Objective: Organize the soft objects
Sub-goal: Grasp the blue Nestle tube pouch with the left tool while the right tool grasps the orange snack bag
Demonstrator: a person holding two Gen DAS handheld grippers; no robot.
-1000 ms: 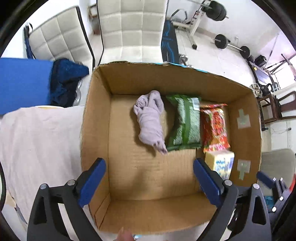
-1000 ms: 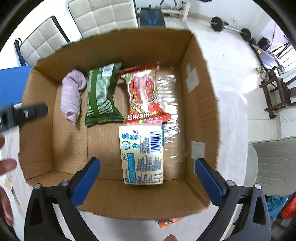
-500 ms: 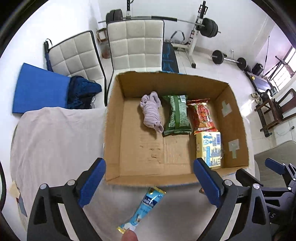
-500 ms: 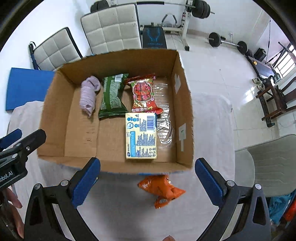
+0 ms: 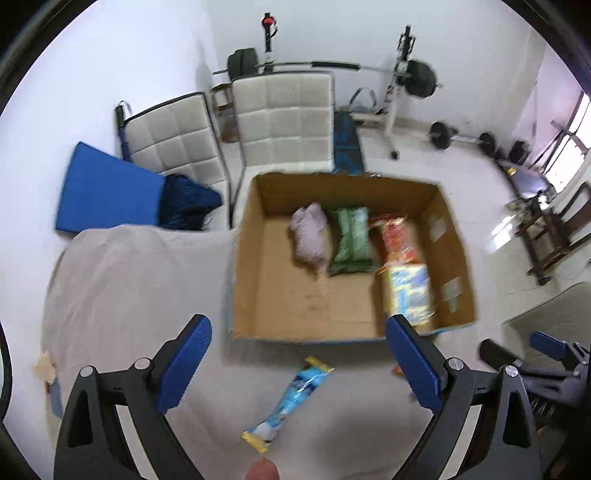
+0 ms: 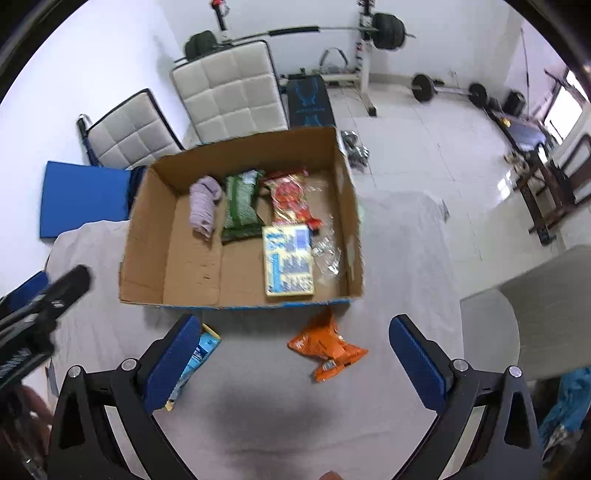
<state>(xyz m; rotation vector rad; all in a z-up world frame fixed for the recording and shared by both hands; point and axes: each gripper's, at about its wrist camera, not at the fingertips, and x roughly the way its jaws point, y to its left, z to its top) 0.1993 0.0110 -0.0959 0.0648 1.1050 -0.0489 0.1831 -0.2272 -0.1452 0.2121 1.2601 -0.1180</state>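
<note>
An open cardboard box (image 5: 243,266) (image 6: 147,243) stands on the cloth-covered table. Inside lie a lilac rolled cloth (image 5: 310,236) (image 6: 203,206), a green packet (image 5: 351,240) (image 6: 240,206), a red packet (image 5: 397,240) (image 6: 291,197) and a yellow-blue box (image 5: 406,291) (image 6: 288,260). In front of the cardboard box a long blue sachet (image 5: 288,402) (image 6: 194,360) and an orange packet (image 6: 327,349) rest on the cloth. My left gripper (image 5: 299,369) hangs open above the sachet. My right gripper (image 6: 295,362) hangs open, the orange packet between its fingers and below them.
Two white padded chairs (image 5: 284,122) and a blue mat (image 5: 107,195) stand behind the table. Gym weights (image 6: 384,26) line the far wall. A grey seat (image 6: 532,314) is at the right. Crumpled clear plastic (image 6: 325,251) lies in the box's right side.
Both grippers have pulled up and back from over the box, so the table in front of it, with the sachet and the orange packet, has come into view. Both stay open.
</note>
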